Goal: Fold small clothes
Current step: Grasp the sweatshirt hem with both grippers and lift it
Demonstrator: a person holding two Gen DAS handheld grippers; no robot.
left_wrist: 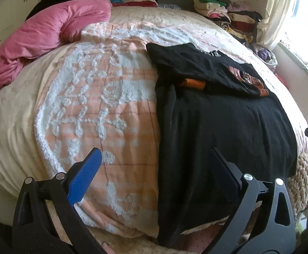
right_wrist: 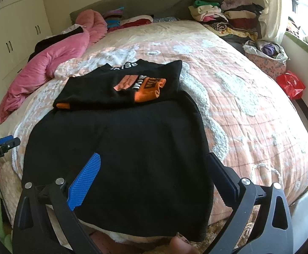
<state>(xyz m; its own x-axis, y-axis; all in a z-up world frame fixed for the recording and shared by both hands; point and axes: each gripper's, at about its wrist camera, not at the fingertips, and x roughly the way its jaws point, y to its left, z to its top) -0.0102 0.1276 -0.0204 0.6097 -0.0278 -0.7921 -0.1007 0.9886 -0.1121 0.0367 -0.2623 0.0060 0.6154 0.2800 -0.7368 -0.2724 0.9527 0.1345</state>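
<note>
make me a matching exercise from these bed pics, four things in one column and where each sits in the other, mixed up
Things:
1. black shirt
2. pink duvet
3. stack of folded clothes
4. red bag

Places:
A. far right corner of the bed, by the curtain
B. off the bed on its right, below the window sill
C. spread flat on the near end of the bed, its top folded back
D. bunched along the bed's left side

Pairs: 1-C, 2-D, 3-A, 4-B
</note>
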